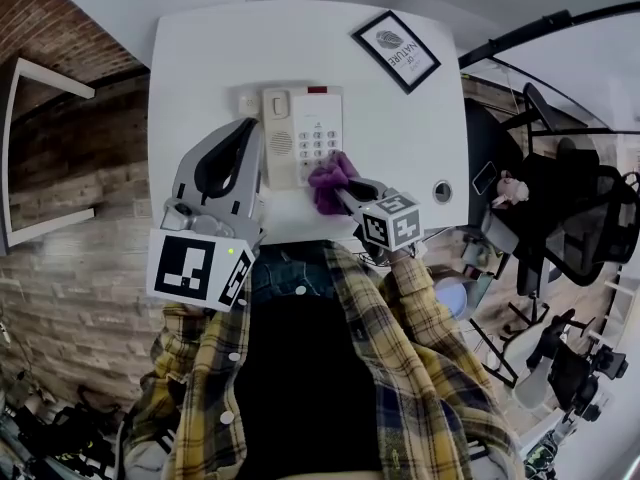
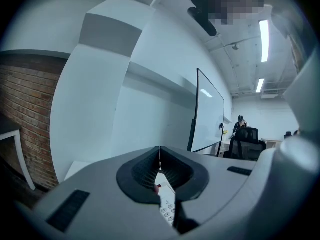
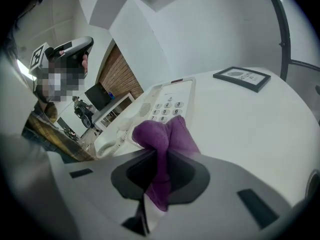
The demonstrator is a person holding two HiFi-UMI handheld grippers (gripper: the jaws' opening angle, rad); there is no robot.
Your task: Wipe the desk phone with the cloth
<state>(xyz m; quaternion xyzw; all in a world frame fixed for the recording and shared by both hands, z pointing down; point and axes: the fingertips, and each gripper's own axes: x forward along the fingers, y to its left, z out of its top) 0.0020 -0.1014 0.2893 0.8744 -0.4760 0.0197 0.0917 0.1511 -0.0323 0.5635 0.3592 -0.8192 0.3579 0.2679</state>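
Note:
A cream desk phone (image 1: pixel 298 134) lies on the white desk (image 1: pixel 200 68), handset on its left side and keypad on its right. My right gripper (image 1: pixel 341 188) is shut on a bunched purple cloth (image 1: pixel 330 180), which rests at the phone's near right corner. In the right gripper view the cloth (image 3: pixel 163 140) bulges out between the jaws just short of the keypad (image 3: pixel 166 109). My left gripper (image 1: pixel 246 128) hovers left of the phone, shut with nothing in it. In its own view the left gripper (image 2: pixel 160 160) points up at the wall, and a strip of keypad (image 2: pixel 168 209) shows below.
A black framed picture (image 1: pixel 396 50) lies at the desk's far right corner. A round cable grommet (image 1: pixel 442 191) sits near the right edge. A small white box (image 1: pixel 248 103) is left of the phone. Office chairs (image 1: pixel 580 203) stand to the right, a brick wall (image 1: pixel 70 168) to the left.

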